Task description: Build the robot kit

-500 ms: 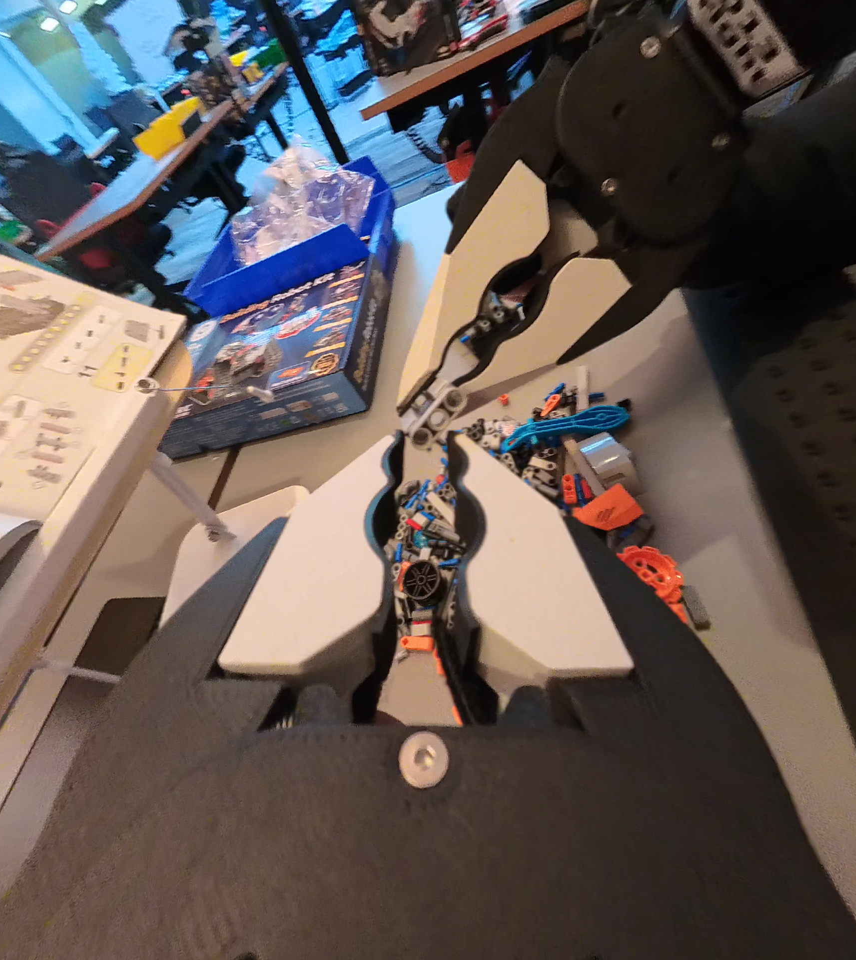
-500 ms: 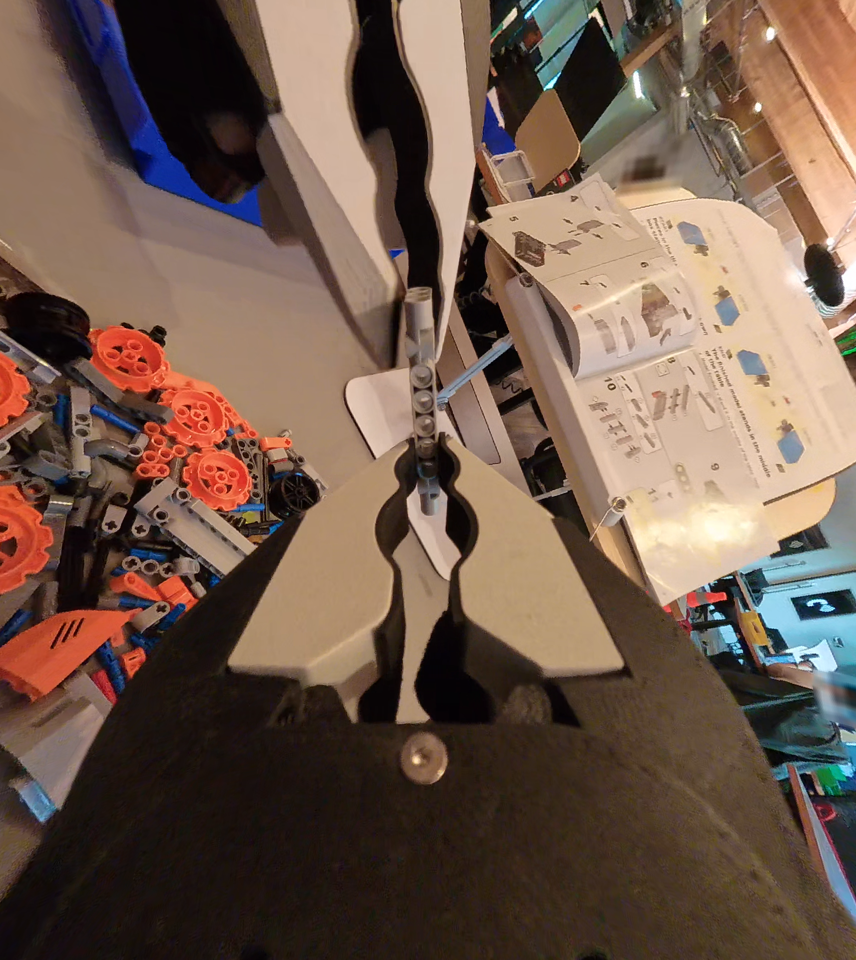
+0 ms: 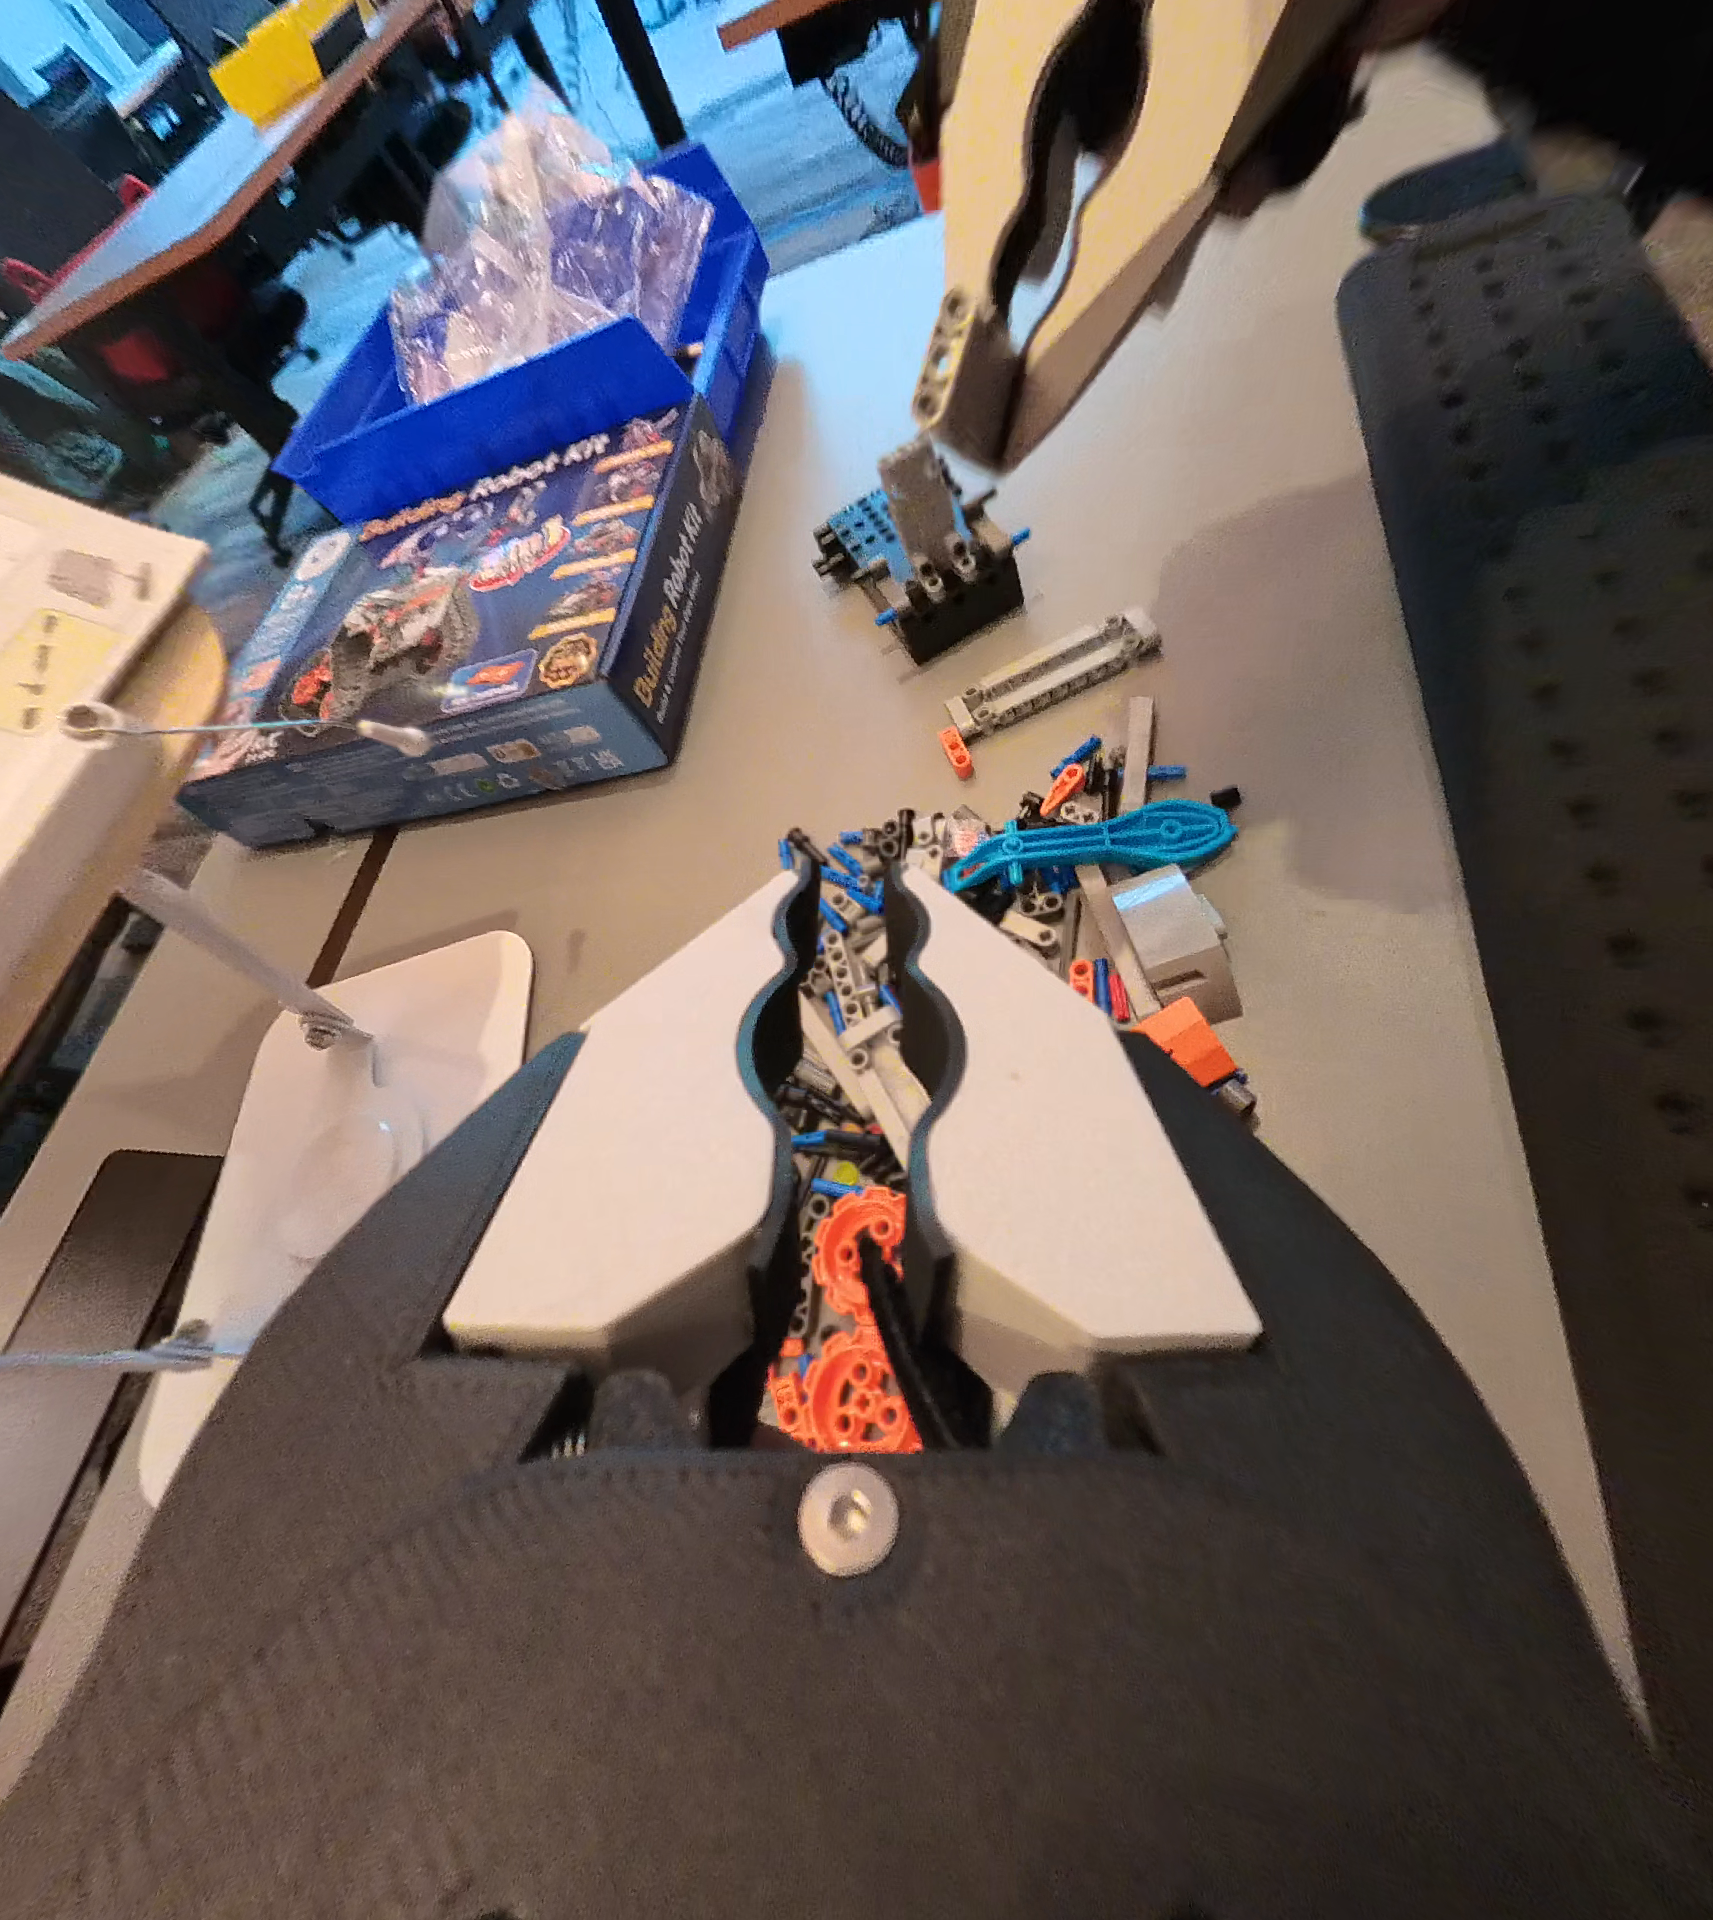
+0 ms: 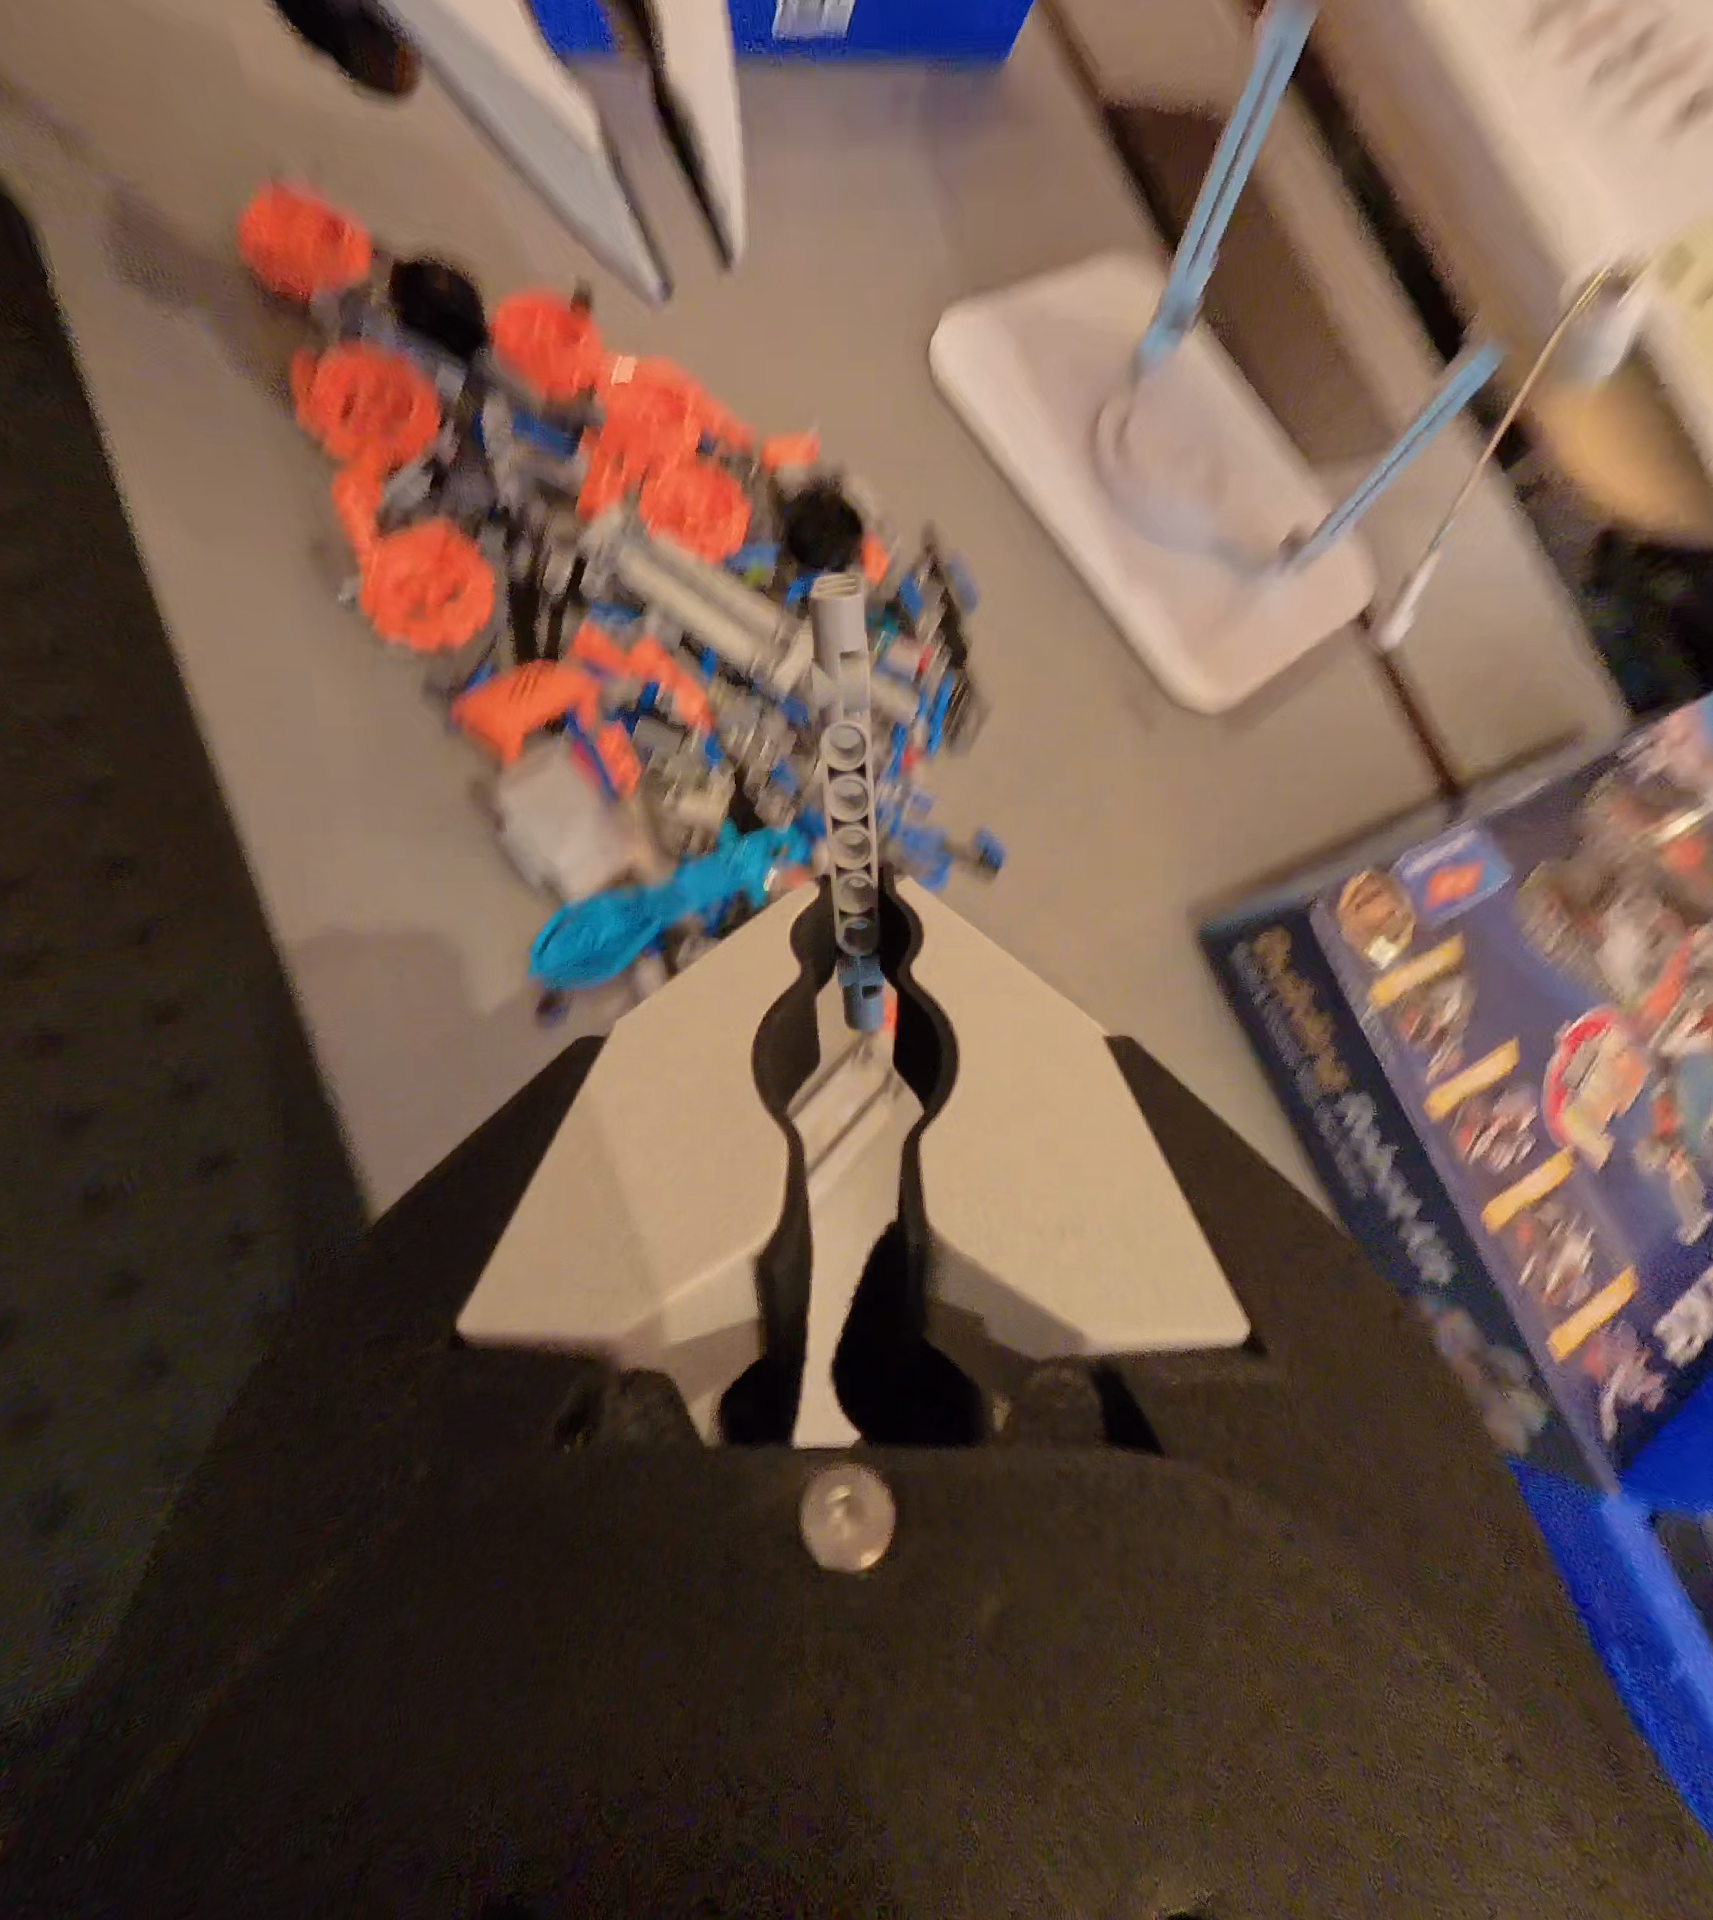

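Right wrist view: your right gripper [image 4: 857, 914] has its fingers clamped on a grey holed beam [image 4: 847, 790], long axis straight ahead, over the parts pile [image 4: 561, 582] at centre frame. Your left gripper [image 3: 852, 894], fingers slightly apart, holds nothing above the surface [image 3: 1299, 644].

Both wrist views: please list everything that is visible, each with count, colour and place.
grey beam: one, grey, clamped in right gripper.
parts pile: many, orange, blue, grey, black, on table under left gripper.
small assembly: one, black and blue, beyond pile.
kit box: one, blue, table's left side.
blue bin: one, behind box, holds clear bags.
booklet stand: one, white, left of pile.
table: one, grey.
left gripper: fingers slightly apart, empty.
right gripper: shut on beam.
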{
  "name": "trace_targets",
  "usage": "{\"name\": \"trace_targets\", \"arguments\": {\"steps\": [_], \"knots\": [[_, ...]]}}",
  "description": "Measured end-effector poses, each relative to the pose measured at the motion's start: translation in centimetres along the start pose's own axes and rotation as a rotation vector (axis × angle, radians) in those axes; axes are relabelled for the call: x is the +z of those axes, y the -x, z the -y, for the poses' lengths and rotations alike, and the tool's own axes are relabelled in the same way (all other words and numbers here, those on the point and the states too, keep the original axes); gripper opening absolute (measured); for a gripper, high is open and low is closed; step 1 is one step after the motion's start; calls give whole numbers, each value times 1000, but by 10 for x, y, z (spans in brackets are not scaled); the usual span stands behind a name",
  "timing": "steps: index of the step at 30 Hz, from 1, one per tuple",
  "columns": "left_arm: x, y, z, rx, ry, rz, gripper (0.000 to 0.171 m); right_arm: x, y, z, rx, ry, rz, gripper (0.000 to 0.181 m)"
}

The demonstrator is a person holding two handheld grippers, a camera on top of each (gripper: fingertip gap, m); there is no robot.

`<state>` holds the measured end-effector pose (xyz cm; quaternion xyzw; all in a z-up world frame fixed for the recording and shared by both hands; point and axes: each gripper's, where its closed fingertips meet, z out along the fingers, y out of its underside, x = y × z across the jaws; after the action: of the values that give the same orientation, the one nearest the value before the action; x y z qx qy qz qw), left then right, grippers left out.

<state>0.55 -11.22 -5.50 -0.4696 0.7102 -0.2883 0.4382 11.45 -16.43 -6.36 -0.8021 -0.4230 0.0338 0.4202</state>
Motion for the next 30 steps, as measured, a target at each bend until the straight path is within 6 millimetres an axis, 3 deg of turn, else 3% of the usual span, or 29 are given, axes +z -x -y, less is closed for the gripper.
{"name": "trace_targets", "arguments": {"steps": [5, 8, 11, 17, 30], "knots": [[29, -18, -21, 32, 112, 3, 9, -12, 36, -82, 83, 334, 204, 5], [40, -25, -42, 54, 200, -15, 9, -7, 58, -116, 102, 473, 302, 5], [44, -26, -64, 68, 292, -25, 12, -3, 72, -136, 108, 574, 382, 5], [39, -28, -74, 13, 291, -49, 14, 6, 78, -150, 98, 680, 448, 6], [33, -25, -81, 7, 305, -55, 20, 4, 73, -143, 123, 659, 457, 17]]}}
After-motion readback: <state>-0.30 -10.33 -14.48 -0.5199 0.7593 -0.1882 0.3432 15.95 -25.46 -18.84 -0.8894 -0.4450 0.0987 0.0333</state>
